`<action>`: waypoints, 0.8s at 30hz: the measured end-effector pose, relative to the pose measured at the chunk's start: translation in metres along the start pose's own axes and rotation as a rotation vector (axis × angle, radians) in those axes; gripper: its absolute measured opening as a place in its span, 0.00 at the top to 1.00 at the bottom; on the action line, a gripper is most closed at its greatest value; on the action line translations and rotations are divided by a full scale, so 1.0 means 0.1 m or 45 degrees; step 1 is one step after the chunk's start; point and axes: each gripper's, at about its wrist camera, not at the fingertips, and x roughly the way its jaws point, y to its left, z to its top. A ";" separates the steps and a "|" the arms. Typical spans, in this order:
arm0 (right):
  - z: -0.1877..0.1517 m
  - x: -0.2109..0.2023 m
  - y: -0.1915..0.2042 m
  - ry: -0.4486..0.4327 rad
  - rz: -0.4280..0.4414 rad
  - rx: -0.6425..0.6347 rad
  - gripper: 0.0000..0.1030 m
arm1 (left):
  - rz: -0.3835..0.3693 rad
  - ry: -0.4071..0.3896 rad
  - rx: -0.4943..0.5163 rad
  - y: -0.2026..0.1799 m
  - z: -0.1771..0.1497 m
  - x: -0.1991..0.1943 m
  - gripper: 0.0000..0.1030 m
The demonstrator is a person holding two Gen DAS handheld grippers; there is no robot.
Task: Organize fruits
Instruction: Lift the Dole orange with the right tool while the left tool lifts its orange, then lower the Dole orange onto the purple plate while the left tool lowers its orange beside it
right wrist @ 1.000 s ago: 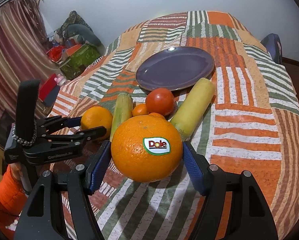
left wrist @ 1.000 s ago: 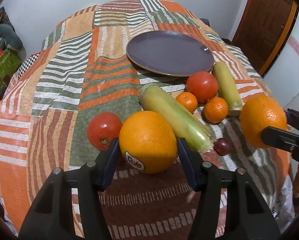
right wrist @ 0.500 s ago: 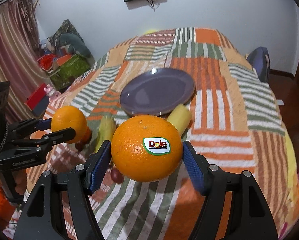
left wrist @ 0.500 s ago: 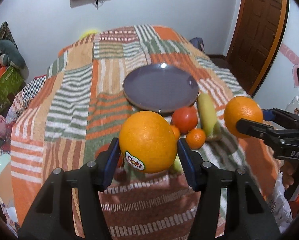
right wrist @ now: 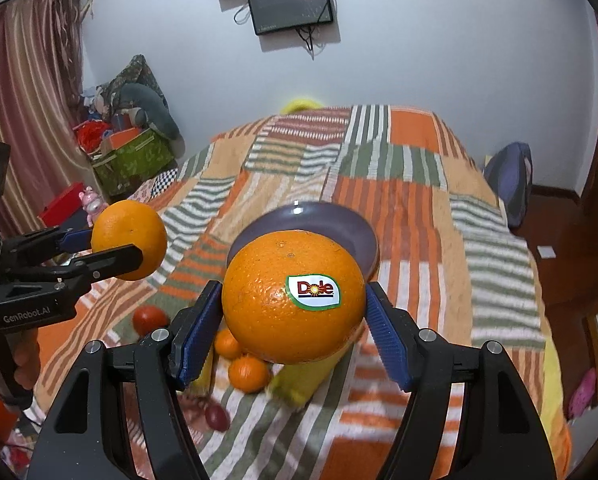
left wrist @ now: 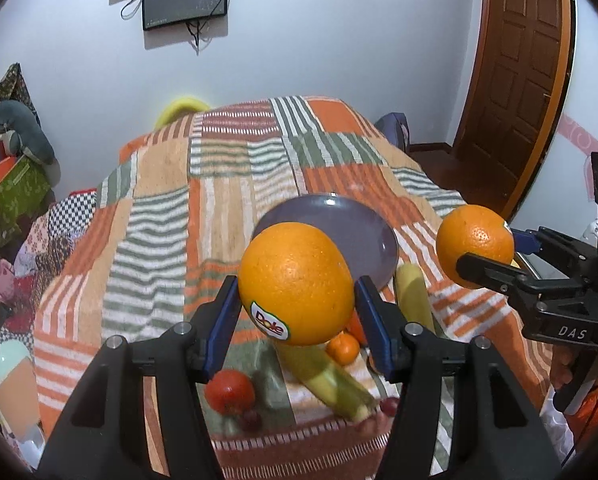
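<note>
An orange point(left wrist: 297, 284) is gripped in the left tool point(left wrist: 295, 312), another orange point(right wrist: 294, 295) in the right tool point(right wrist: 295, 320), both carried above the bed point(right wrist: 419, 216). Lowering onto the plate point(right wrist: 355, 224) is judged next.

Two big oranges are hanging in the air above the striped bed: one point(left wrist: 297, 282) wearing a Dole sticker low on its left, the other point(right wrist: 293, 300) showing its sticker in front. Both are sitting clamped between blue jaws.

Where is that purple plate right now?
The purple plate lies on the striped patchwork cloth near its middle, empty, just beyond the pile of fruit; in both wrist views the held oranges partly hide it.
</note>
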 end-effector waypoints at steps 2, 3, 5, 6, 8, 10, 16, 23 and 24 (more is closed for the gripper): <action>0.07 0.01 -0.01 -0.023 -0.004 -0.012 0.35 | -0.001 -0.013 0.003 0.01 0.05 0.02 0.44; 0.11 0.02 -0.01 -0.036 -0.006 -0.017 0.34 | -0.001 -0.021 0.005 0.01 0.09 0.03 0.44; 0.17 0.05 -0.03 -0.051 -0.013 -0.023 0.34 | -0.001 -0.033 0.004 0.02 0.14 0.06 0.44; 0.21 0.07 -0.03 -0.057 -0.016 -0.026 0.34 | -0.002 -0.037 0.003 0.02 0.16 0.07 0.44; 0.27 0.10 -0.04 -0.069 -0.019 -0.032 0.35 | -0.009 -0.041 -0.003 0.04 0.23 0.11 0.44; 0.33 0.14 -0.04 -0.080 -0.021 -0.042 0.35 | -0.011 -0.045 -0.005 0.06 0.29 0.17 0.44; 0.44 0.31 -0.04 -0.092 -0.030 -0.064 0.34 | -0.015 -0.040 0.000 0.10 0.48 0.37 0.44; 0.52 0.63 -0.12 -0.044 -0.041 -0.068 0.35 | -0.010 0.019 -0.002 0.16 0.57 0.73 0.44; 0.53 0.67 -0.14 -0.034 -0.035 -0.060 0.35 | -0.012 0.028 -0.008 0.17 0.57 0.77 0.44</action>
